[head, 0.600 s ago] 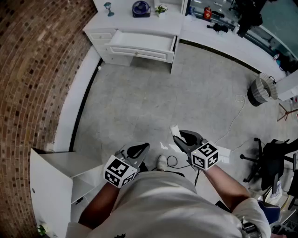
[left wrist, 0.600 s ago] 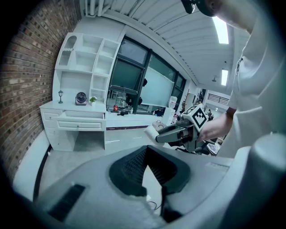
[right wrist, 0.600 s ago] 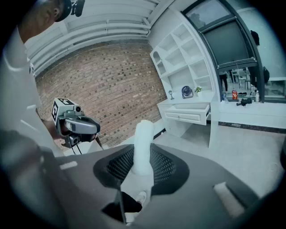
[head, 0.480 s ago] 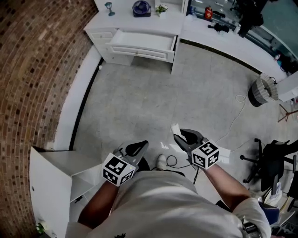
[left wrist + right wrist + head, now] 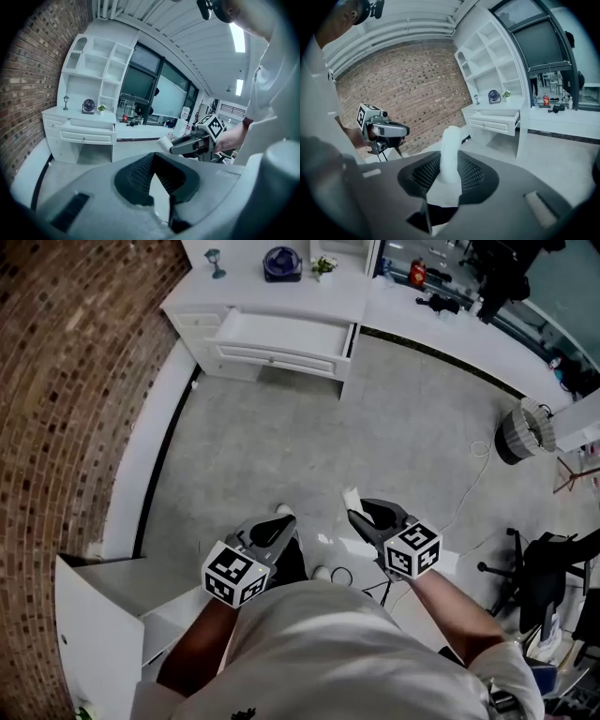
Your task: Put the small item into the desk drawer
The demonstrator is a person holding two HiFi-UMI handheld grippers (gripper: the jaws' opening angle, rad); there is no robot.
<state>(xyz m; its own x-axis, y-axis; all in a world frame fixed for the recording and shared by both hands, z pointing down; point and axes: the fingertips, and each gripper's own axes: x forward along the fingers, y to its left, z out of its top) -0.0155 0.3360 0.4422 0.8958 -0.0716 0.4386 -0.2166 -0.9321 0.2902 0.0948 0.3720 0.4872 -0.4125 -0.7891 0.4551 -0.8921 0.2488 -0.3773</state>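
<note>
right gripper view: the right gripper (image 5: 451,164) clamps the small item (image 5: 450,138), long axis along its jaws; the open drawer (image 5: 496,123) lies well ahead; the left gripper (image 5: 153,161) has its jaws together.

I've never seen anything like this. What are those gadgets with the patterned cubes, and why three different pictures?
A person holds two hand-worked grippers, simple two-fingered tongs. One picture looks down from a camera on the person's head; the other two come from cameras riding on each gripper. The right gripper pinches a small white item. The left gripper is closed and empty. Ahead stands a white desk with its drawer pulled open, across a grey floor. A small plant sits on top.
</note>
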